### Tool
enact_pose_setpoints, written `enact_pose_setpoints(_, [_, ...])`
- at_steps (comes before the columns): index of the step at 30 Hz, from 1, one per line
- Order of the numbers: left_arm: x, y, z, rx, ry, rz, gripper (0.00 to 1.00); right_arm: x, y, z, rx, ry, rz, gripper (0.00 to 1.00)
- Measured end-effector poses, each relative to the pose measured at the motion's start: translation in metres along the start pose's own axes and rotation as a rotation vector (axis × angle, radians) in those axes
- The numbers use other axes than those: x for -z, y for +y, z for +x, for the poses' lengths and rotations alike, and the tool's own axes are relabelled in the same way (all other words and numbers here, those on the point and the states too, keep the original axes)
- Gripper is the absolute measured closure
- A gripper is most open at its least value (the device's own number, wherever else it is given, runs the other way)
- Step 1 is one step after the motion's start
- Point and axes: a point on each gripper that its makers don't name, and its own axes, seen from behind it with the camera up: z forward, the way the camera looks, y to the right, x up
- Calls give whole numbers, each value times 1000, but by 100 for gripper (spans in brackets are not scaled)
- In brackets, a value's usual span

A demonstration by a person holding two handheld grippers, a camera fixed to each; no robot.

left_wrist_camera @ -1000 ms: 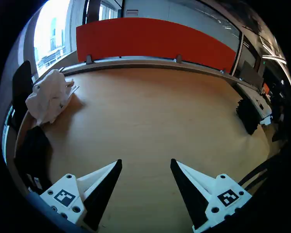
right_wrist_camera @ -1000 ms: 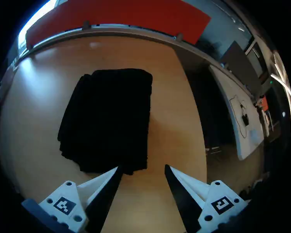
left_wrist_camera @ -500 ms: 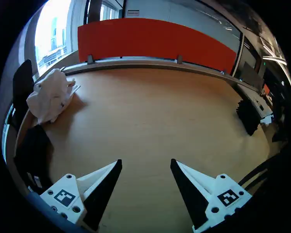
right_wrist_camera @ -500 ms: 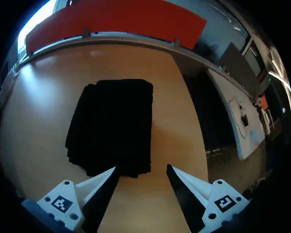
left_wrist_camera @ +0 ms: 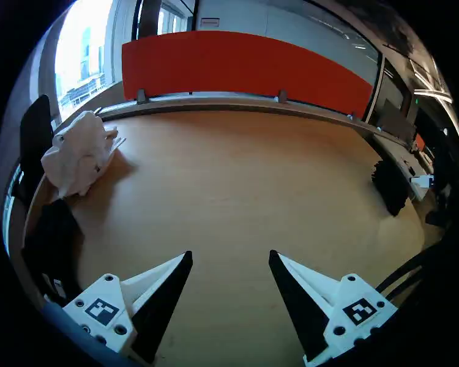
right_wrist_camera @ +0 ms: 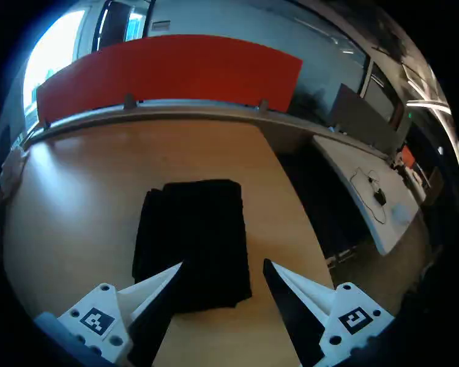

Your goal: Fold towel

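Note:
A black towel [right_wrist_camera: 196, 238], folded into a flat rectangle, lies on the wooden table [right_wrist_camera: 89, 183] in the right gripper view. My right gripper [right_wrist_camera: 222, 286] hovers open over the towel's near end, with nothing between its fingers. In the left gripper view my left gripper [left_wrist_camera: 229, 278] is open above bare wood. The same black towel [left_wrist_camera: 390, 186] appears as a dark pile at the table's far right edge. A crumpled white towel [left_wrist_camera: 76, 153] rests at the table's far left.
An orange divider panel [left_wrist_camera: 242, 64] runs along the table's back edge. A black chair [left_wrist_camera: 33, 140] stands behind the white towel. A white desk [right_wrist_camera: 370, 196] with a cable lies to the right, across a dark gap beyond the table's edge.
The right gripper has tilted up and pulled back, so the black towel now sits lower and smaller in its view. The left gripper has barely moved.

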Motion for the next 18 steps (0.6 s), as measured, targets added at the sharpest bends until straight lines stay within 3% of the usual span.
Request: enact_pose_setpoints(18, [1,-1,5,-4,6,1,7,20,0,63,-98,304,-57,8])
